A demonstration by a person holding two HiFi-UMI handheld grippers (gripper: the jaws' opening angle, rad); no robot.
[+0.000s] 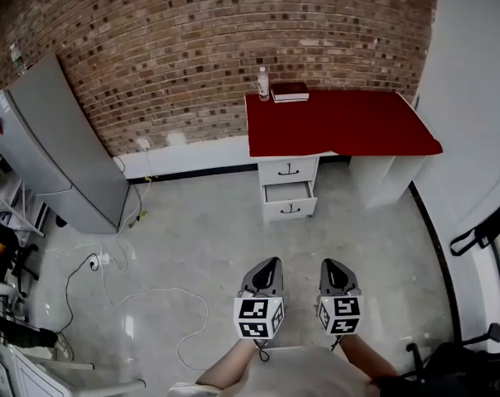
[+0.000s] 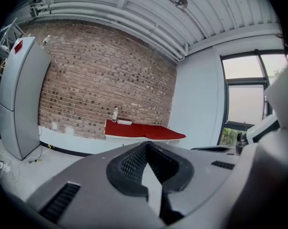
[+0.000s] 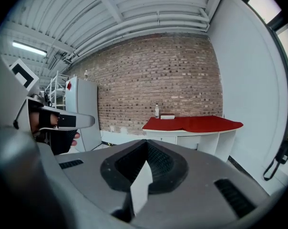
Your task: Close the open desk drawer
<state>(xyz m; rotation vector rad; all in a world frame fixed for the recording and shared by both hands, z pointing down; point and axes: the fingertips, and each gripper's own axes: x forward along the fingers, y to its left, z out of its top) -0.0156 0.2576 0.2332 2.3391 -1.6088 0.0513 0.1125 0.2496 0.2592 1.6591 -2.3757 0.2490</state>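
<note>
Approach step here: I'm looking at the red-topped desk (image 1: 341, 122) from well across the floor. Its lower drawer (image 1: 290, 208) is hanging open under the shut one, so next I'm guessing it's walk up and push the front in. Left tongs (image 1: 269, 263) and right tongs (image 1: 333, 265) are both sitting pinched together, gripping and touching nothing.
</note>
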